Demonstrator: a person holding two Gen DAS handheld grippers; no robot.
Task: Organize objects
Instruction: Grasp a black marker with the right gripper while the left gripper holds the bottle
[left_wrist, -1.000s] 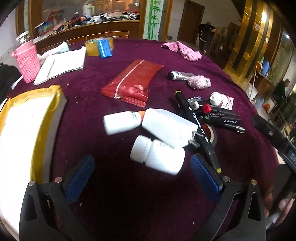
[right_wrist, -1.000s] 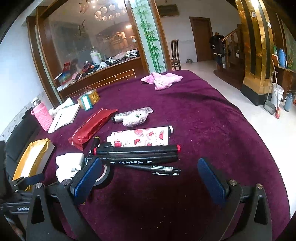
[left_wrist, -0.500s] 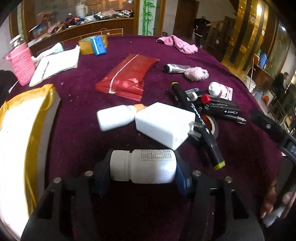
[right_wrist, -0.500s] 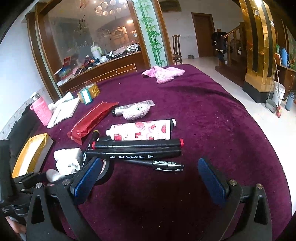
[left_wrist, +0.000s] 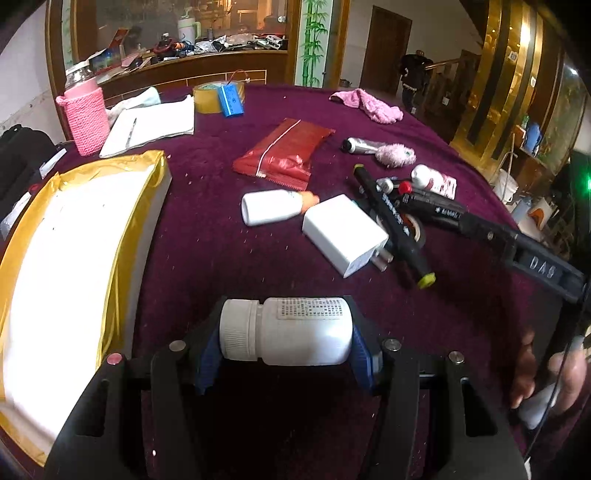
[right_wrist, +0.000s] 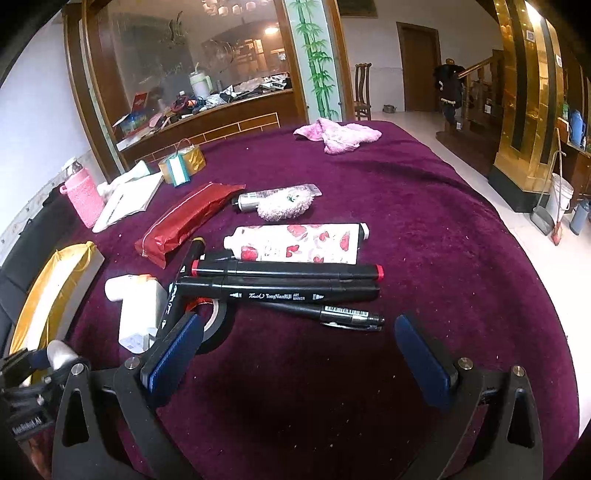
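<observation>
- Left hand-held gripper (left_wrist: 286, 338): blue pads clamped on the two ends of a white pill bottle (left_wrist: 286, 334), held crosswise, ribbed cap to the left; jaws just closed from wide to about half open, with the bottle between them. Printed label on top of bottle, text too small to read.
- Bottle sits nearer the camera than the white charger (left_wrist: 345, 234), clear of the purple tabletop (left_wrist: 221, 258).
- Right hand-held gripper (right_wrist: 295, 343): jaws wide apart, nothing between pads, hovering on the near side of the markers.
- Black marker (right_wrist: 277, 290) just beyond right gripper, marked "Touch TongNianRiH ART MARKER"; red-capped marker (right_wrist: 288, 271) touching it on the far side; barcoded pen (right_wrist: 332, 314) on the near side.
- Beyond the markers: tube with red-flower print (right_wrist: 299, 243), writing unreadable.
- Left of charger: small white bottle with orange tip (left_wrist: 275, 206), lying flat.
- Far left of charger: gold-edged white box (left_wrist: 74, 258).
- "DAS" embossed on black arm of the other gripper, right of charger.
</observation>
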